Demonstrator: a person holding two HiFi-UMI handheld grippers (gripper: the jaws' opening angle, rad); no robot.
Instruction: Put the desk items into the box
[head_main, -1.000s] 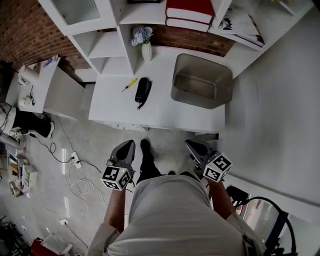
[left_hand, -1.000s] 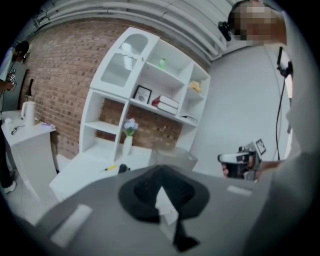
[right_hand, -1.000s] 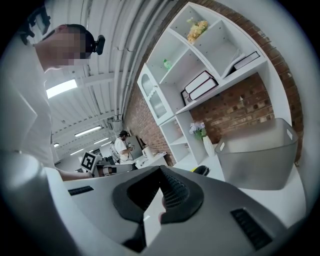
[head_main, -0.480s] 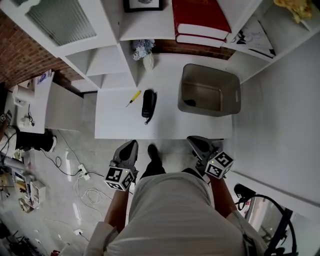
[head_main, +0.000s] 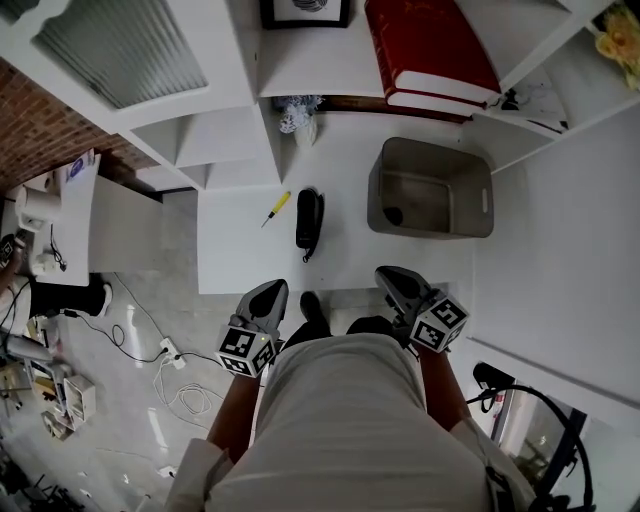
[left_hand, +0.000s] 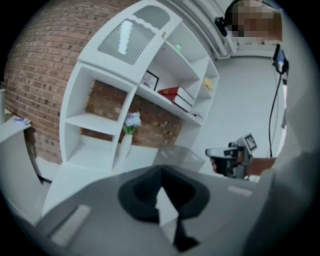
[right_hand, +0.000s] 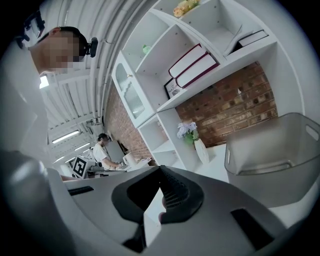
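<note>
Both your grippers are empty. The left gripper (head_main: 273, 292) has its jaws pressed together with nothing between them, confirmed in the left gripper view (left_hand: 161, 171). The right gripper (head_main: 388, 276) is the same: tips meet and nothing is pinched, per the right gripper view (right_hand: 161, 170).

In the head view both grippers sit at the near edge of the white desk (head_main: 235, 255), held in front of your torso and touching nothing. The left one is in line with the black item, the right one in line with the box.

Desk items:
- The yellow screwdriver (head_main: 277, 208) lies flat on the desk, left of centre and angled.
- The black item (head_main: 309, 218) is oblong, just right of the screwdriver and apart from it. A thin tail runs from its near end. I can't tell exactly what it is.
- The grey box (head_main: 480, 195) sits open-topped on the right part of the desk, well apart from both items. A small dark object (head_main: 393, 215) lies in its near-left corner, too small to identify.

The box also shows close on the right in the right gripper view (right_hand: 272, 160), and further off in the left gripper view (left_hand: 180, 156).

At the back of the desk a white vase (head_main: 303, 128) with pale flowers stands against the shelf unit. Red books (head_main: 430, 45) lie stacked on the shelf above the box.
</note>
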